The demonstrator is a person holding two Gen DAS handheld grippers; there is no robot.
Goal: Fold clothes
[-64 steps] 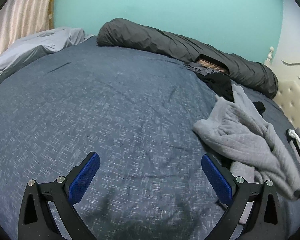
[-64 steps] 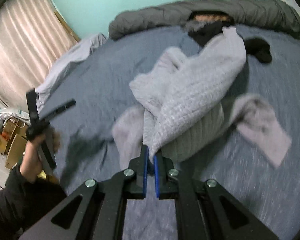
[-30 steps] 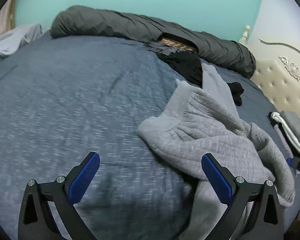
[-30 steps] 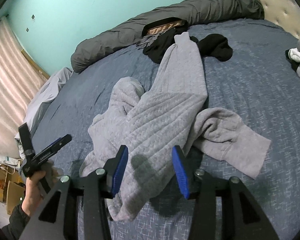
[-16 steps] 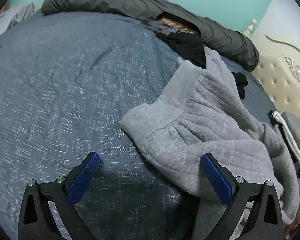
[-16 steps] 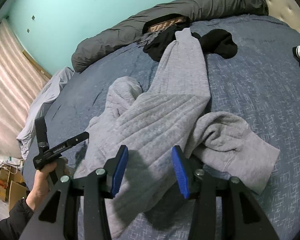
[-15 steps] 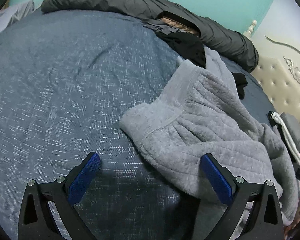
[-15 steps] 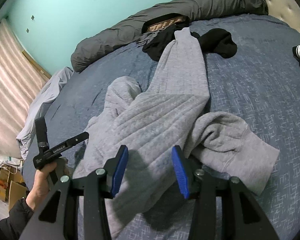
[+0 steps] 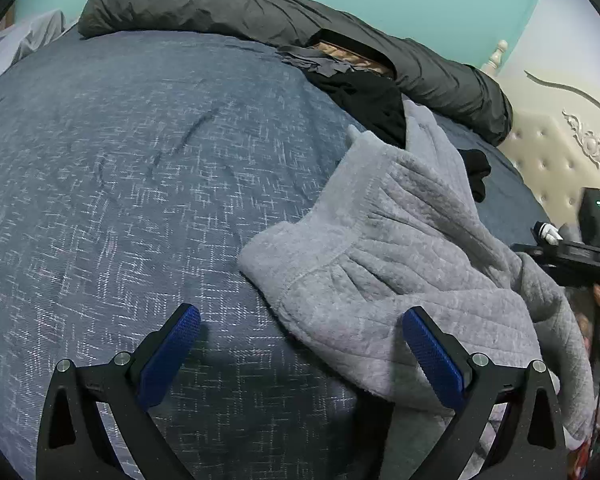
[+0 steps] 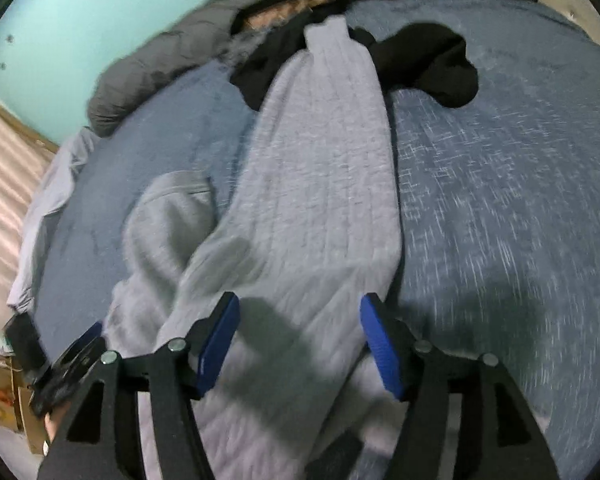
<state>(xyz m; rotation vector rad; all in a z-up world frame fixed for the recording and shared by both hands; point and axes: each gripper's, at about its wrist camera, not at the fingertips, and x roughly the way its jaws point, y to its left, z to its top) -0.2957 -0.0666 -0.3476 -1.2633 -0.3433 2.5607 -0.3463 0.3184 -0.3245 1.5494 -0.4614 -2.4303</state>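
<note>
A light grey quilted garment (image 9: 400, 248) lies crumpled on the dark blue bedspread (image 9: 120, 180). Its ribbed hem sits just beyond my left gripper (image 9: 300, 336), which stands open with the cloth under its right finger but not pinched. In the right wrist view the same grey garment (image 10: 320, 184) stretches away as a long leg or sleeve. My right gripper (image 10: 300, 332) hovers low over it, jaws opening, cloth below them and not gripped. The other gripper (image 9: 576, 256) shows at the right edge of the left wrist view.
A rolled dark grey duvet (image 9: 260, 12) runs along the far edge by the teal wall. Black clothes (image 10: 432, 64) lie beyond the grey garment. A cream tufted headboard (image 9: 560, 160) stands at right. Cardboard boxes (image 10: 4, 392) sit on the floor at left.
My right gripper moved forward and lower over the grey garment and its jaws spread wider. My left gripper barely shifted and stayed open.
</note>
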